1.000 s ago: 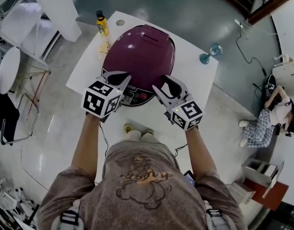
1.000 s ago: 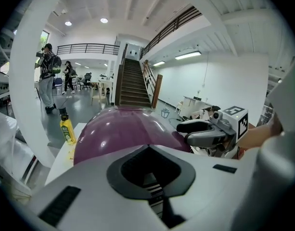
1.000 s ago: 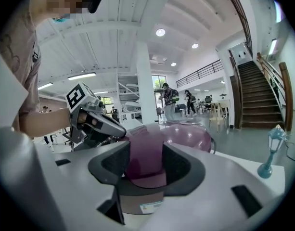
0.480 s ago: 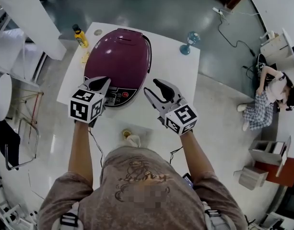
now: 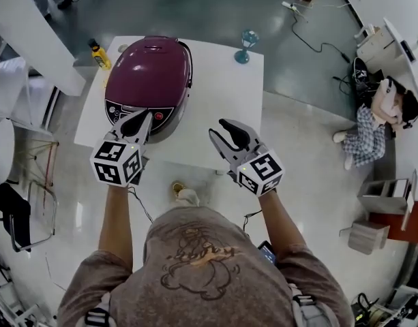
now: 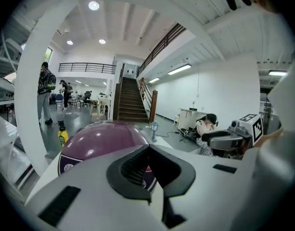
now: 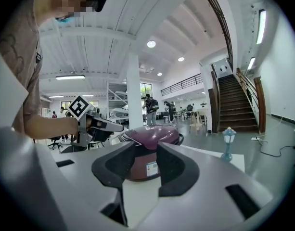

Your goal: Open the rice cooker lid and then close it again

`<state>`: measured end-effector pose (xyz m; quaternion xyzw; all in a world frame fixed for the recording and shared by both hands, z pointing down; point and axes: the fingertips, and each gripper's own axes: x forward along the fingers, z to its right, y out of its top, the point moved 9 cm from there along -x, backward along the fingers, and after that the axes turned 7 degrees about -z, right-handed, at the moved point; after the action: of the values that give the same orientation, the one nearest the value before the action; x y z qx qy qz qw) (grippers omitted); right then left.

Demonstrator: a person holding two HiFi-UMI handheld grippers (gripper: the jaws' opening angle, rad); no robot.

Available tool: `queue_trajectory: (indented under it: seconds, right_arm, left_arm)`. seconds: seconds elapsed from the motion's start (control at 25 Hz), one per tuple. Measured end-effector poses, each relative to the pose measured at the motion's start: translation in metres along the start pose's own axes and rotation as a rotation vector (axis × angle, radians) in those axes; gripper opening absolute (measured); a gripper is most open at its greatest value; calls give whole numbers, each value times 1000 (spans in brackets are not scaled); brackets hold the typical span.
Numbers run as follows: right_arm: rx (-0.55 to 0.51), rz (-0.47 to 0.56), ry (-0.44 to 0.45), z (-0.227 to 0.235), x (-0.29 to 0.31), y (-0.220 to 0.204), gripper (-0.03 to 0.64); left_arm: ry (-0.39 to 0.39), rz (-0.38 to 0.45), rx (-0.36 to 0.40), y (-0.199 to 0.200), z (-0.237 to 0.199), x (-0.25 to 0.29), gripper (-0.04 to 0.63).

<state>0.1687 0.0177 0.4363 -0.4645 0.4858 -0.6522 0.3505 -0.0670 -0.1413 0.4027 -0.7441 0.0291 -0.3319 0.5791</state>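
Observation:
The purple rice cooker (image 5: 151, 70) stands on the left half of the white table (image 5: 222, 94) with its lid down. My left gripper (image 5: 142, 118) hangs just in front of its control panel, jaws shut and holding nothing. In the left gripper view the cooker (image 6: 101, 138) fills the space behind the closed tips (image 6: 148, 147). My right gripper (image 5: 219, 131) is to the right of the cooker, over the table's front edge. Its jaws are closing, with a gap left and nothing between them. The right gripper view shows the cooker (image 7: 154, 134) beyond that gap.
A yellow bottle (image 5: 98, 53) stands at the table's far left corner. A small blue lamp (image 5: 246, 46) stands at the far edge. A white pillar (image 5: 24, 33) rises to the left. A person (image 5: 372, 128) sits on the floor at the right, near cables.
Both grippers have drawn back from the cooker's front toward me. The right one has also moved off to the cooker's right, and its jaws have narrowed.

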Motion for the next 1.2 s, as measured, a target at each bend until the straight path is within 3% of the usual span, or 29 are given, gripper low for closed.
queue_trajectory:
  seconds: [0.76, 1.2]
  right_arm:
    - [138, 49, -131, -45, -77, -50, 17]
    - [153, 37, -204, -56, -93, -82, 3]
  left_arm:
    - [-87, 134, -26, -53, 88, -49, 21]
    - [-52, 198, -18, -87, 101, -57, 20]
